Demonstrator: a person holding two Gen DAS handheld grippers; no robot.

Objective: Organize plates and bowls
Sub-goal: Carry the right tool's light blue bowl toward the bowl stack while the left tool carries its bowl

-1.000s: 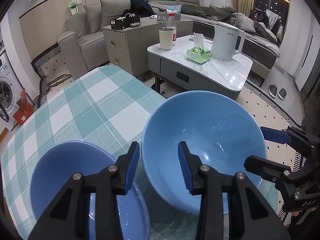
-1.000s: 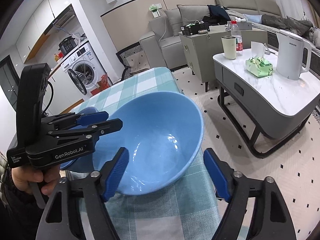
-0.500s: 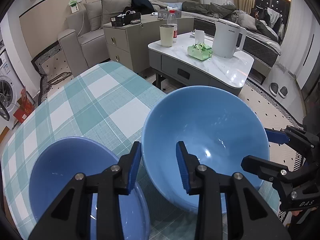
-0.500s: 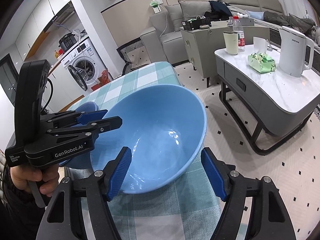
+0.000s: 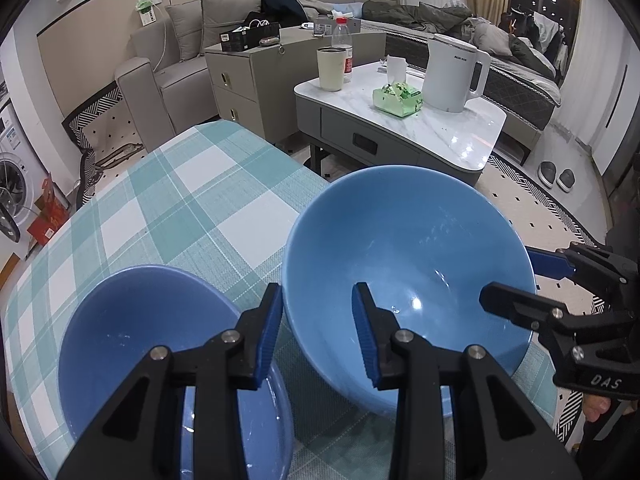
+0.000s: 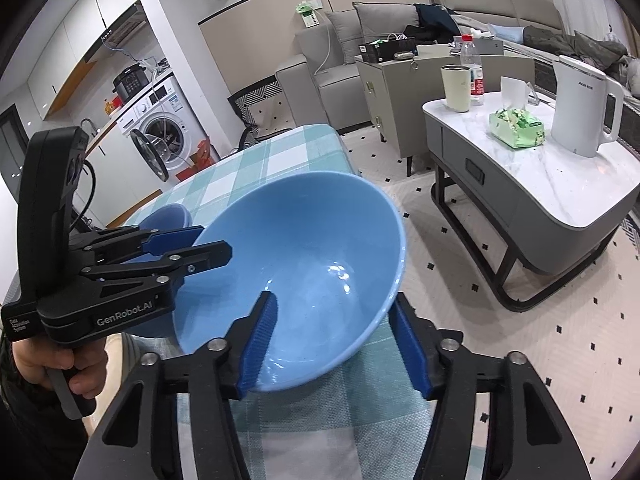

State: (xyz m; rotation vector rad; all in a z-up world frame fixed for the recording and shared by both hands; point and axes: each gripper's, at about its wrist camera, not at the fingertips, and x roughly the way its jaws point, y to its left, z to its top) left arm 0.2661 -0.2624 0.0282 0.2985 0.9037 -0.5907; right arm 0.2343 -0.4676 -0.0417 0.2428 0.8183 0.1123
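A large light-blue bowl sits tilted at the edge of the checked tablecloth. My left gripper is shut on its near-left rim, one pad outside the wall and one inside. My right gripper straddles the opposite rim. Its jaws are closing, with the wall between them and a gap still at the inner pad. A smaller, darker blue bowl stands upright to the left of the big one.
The large bowl is right at the table's edge, with patterned floor beyond. A low marble coffee table holds a white kettle, a green tissue pack and a cup. A person's hand grips the left tool. Sofa and washing machine behind.
The right gripper's fingers have drawn in around the large bowl's rim. The left gripper narrowed slightly on the opposite rim. Both hands and bowls have stayed put.
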